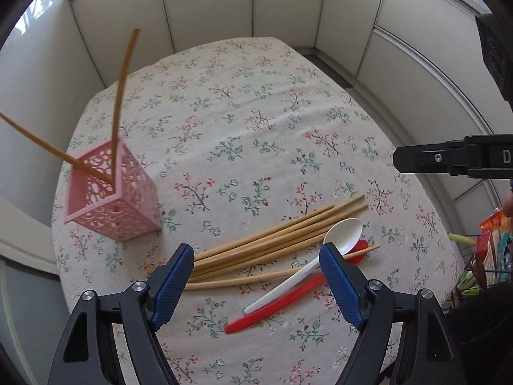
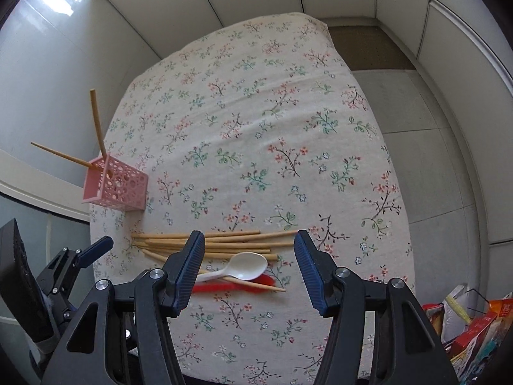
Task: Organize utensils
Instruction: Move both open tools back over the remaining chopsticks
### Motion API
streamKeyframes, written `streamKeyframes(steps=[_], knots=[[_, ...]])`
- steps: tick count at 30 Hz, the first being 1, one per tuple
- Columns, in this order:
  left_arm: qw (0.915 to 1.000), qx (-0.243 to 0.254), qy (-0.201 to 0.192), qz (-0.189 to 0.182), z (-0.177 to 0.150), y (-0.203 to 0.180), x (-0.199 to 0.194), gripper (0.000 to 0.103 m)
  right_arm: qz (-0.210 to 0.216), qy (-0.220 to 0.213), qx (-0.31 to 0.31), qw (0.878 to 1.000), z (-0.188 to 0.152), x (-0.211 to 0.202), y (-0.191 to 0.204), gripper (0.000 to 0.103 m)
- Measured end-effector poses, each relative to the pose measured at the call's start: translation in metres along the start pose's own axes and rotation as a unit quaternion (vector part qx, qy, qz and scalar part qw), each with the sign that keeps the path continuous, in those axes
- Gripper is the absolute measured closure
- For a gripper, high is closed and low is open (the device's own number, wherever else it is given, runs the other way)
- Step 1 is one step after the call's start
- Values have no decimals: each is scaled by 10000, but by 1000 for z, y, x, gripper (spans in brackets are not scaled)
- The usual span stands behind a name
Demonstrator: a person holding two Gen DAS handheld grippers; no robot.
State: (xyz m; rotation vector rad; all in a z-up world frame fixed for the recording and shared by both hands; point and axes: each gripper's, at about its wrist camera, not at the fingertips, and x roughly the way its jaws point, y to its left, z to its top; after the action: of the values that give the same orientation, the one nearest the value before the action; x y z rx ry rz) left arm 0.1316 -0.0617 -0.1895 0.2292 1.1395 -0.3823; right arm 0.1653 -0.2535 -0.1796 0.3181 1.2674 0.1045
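The pink lattice holder (image 1: 110,192) at the left of the frame looks tilted with two chopsticks (image 1: 123,89) splayed out of it — though the fisheye may exaggerate this — so one more careless drop could tip it. Both the left hand-held gripper (image 1: 256,266) and right hand-held gripper (image 2: 249,256) hang wide open and empty above the loose chopstick pile (image 1: 275,240) at lower centre of the floral-clothed bench (image 1: 256,112). A white spoon (image 1: 340,234) and red spoon (image 1: 272,304) overlap one stick — a pinch there may drag several, while snack packets (image 2: 474,327) sit lower right.
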Motion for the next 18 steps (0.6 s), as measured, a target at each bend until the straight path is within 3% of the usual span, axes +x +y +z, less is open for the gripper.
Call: streamKeyframes(steps=[3,8,13,18], knots=[[9997,46,256,-10,5,-3,25,31,-37,87,30,10000,-2,4,-9,42],[9980,93,624,-91,15,1,61,61,-80,173,81,9998,-3,7,-22,42],[9959,296,830,-221,19,-6,77,66,-97,207,127,9997,-3,8,-32,42],[9947,415,938,-116,23,-12,90,69,-104,218,173,9996,-1,7,-38,42]])
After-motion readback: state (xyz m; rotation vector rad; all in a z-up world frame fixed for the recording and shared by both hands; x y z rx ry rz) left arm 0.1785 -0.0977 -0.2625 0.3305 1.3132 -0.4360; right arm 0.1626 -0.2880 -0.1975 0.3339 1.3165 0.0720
